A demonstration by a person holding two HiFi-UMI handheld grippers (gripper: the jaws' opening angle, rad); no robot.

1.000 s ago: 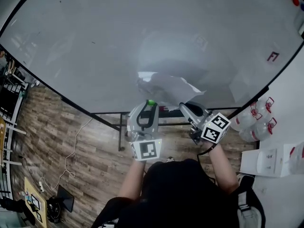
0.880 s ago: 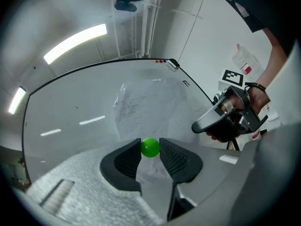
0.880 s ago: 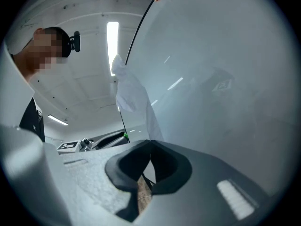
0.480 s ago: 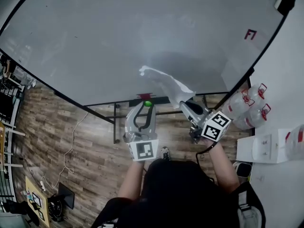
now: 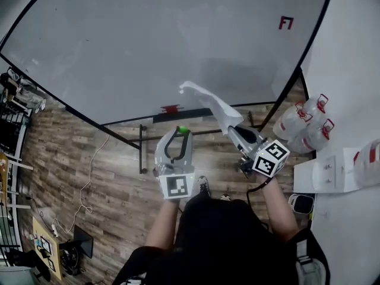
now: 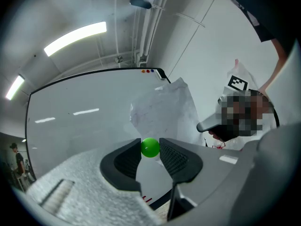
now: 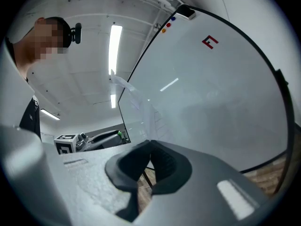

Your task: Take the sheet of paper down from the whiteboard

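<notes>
The white sheet of paper [image 5: 209,102] is off the whiteboard [image 5: 148,46] and sticks up crumpled from my right gripper [image 5: 231,129], which is shut on its lower edge. In the right gripper view the paper [image 7: 135,100] shows nearly edge-on above the closed jaws [image 7: 149,150]. My left gripper [image 5: 182,132] sits to the left of it, shut on a small green ball magnet [image 5: 183,130]. In the left gripper view the green magnet [image 6: 150,147] is pinched between the two pads, with the paper [image 6: 162,109] behind it.
A red "F" mark [image 5: 286,22] is on the whiteboard's upper right and a red item [image 5: 170,108] sits on its lower rail. Water bottles [image 5: 303,123] and a white box [image 5: 329,176] stand at the right. Cables [image 5: 89,189] lie on the wooden floor; shelving [image 5: 12,123] is at the left.
Both grippers have drawn back from the whiteboard, carrying the paper and the green magnet. The board has slid left in view and the paper has turned more edge-on.
</notes>
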